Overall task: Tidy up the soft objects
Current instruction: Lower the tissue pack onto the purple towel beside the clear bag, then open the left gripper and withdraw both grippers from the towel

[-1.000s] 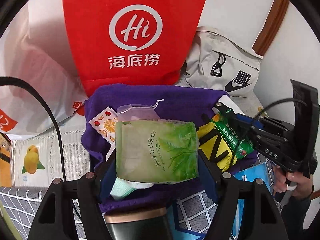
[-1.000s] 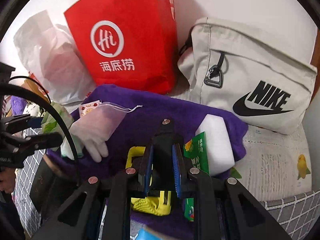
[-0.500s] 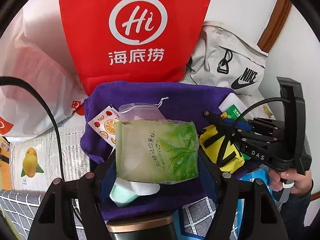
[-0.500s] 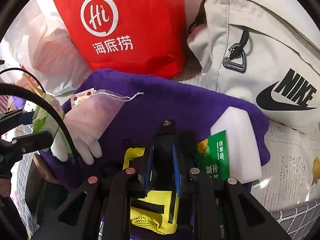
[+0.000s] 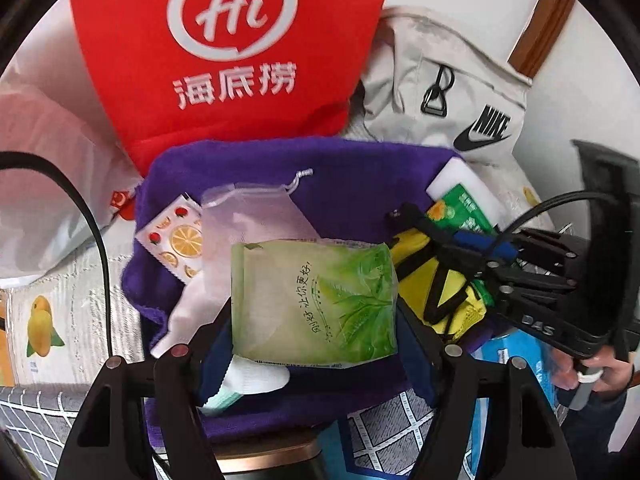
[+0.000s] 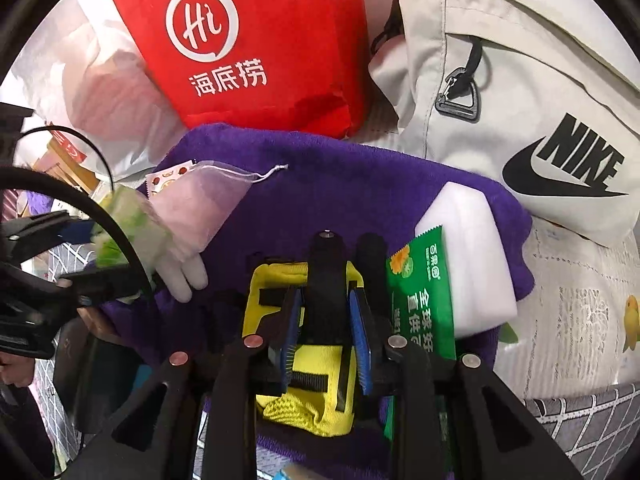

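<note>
My left gripper (image 5: 314,320) is shut on a green tissue pack (image 5: 312,300), held just above the near edge of a purple towel (image 5: 352,176). Under the pack lie a white sock (image 5: 256,376), a mesh drawstring bag (image 5: 256,216) and a fruit-print sachet (image 5: 176,240). My right gripper (image 6: 326,320) hangs over a yellow pouch (image 6: 320,408) on the towel (image 6: 320,184). Its jaws are opening, and the pouch's black strap (image 6: 326,264) stands between the blue pads with a thin gap on each side. A green snack packet (image 6: 424,292) and a white sponge block (image 6: 476,248) lie to the right.
A red paper bag (image 5: 224,40), a beige Nike bag (image 6: 520,120) and a white plastic bag (image 5: 40,160) stand behind the towel. A dark container with a gold rim (image 5: 264,456) sits below my left gripper. A blue packet (image 5: 520,352) lies near a person's hand (image 5: 600,368).
The left gripper has sunk and moved forward over the towel with the green pack. The right gripper tipped down over the yellow pouch and its pads drew slightly apart from the black strap.
</note>
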`<state>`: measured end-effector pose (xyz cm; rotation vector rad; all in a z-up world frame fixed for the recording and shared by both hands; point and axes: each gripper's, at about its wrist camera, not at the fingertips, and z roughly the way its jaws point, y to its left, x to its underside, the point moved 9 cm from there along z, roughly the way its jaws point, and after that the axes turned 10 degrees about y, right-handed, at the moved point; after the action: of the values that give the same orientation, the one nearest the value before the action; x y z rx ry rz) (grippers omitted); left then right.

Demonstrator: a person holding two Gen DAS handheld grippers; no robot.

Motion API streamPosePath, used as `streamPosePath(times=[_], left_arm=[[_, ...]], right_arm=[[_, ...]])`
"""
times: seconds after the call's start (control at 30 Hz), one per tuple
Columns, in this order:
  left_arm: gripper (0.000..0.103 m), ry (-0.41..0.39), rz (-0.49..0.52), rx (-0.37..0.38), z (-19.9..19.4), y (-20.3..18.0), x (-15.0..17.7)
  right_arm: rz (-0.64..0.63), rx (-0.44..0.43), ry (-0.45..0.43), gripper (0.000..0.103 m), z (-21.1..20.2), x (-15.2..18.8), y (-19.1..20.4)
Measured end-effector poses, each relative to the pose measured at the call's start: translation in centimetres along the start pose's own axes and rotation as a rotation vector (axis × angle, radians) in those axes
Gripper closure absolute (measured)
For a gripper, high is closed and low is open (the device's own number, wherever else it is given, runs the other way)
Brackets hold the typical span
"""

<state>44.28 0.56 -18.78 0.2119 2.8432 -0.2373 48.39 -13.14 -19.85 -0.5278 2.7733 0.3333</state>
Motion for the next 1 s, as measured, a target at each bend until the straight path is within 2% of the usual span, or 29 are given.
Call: streamPosePath(times=[0.1,0.3,0.5,0.67,0.83,1.0], left_arm=[[0.032,0.024,0.000,-0.011,1.1,-0.3,0.1],[0.032,0.051,0.002,-0.037,2.6,-0.5,0.2],[0.031,0.062,0.004,-0.063,2.9,-0.8,0.1],[0.031,0.079,0.008,-0.061,3.2,-1.0,0.3],[0.029,0.146,-0.017,-0.037,4.0,-1.4,1.0],[0.027,0.157,-0.040,-0.045,3.3,-1.5,1.8]], right_arm=[[0.001,-0.002,-0.022,0.070,-0.9,0.3,0.1],[0.012,-0.013,-0.061,0.069,-2.4,1.0,0.3],[0.009,-0.012,-0.050,0.069,-3.0,1.9,0.5],[0.021,-0.005,-0.055,0.069,-3.6,2.4,0.6],[0.074,-0.034,-0.058,0.069,-4.2,3.5,0.2],[0.092,-0.014,-0.056,0.068,-5.1,4.5,0.4]])
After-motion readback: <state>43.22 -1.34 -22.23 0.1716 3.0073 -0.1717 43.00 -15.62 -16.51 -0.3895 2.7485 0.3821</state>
